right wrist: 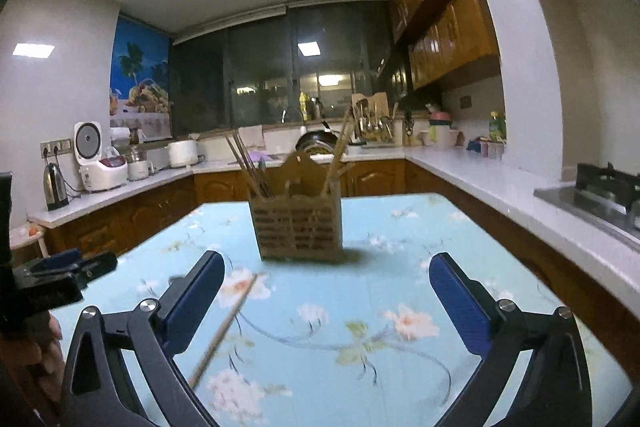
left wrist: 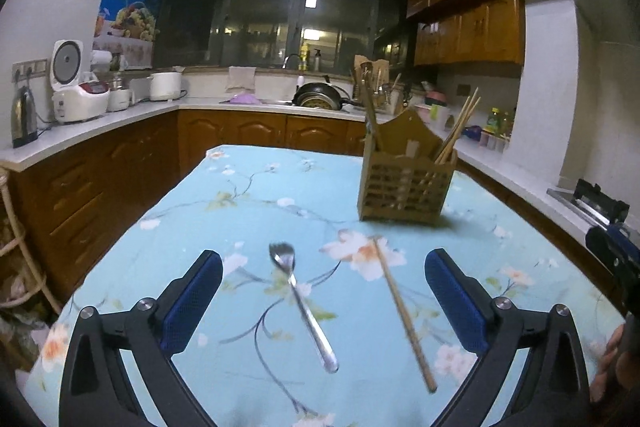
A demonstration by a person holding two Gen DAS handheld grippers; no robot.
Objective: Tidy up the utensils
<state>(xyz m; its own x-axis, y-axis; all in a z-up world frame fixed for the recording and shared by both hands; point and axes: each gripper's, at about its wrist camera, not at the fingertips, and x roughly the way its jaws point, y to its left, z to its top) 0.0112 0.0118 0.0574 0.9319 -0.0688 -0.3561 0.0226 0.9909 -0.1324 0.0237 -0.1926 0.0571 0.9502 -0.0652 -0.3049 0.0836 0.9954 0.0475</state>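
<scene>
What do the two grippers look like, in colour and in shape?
Both look alike. The left gripper and the right gripper each have two black angular finger arms, joined by round silver bolts. Each finger ends in a flat, long blue pad with a fine dotted texture. No cables or markings show.

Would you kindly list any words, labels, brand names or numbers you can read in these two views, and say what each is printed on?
None can be read.
Rice cooker: any front marking is too small and blurred.
Bottles on the right counter: labels blurred.
Wall poster: a palm and fruit picture, no lettering visible.
Utensil holder, spoon, chopstick: no text visible.
</scene>
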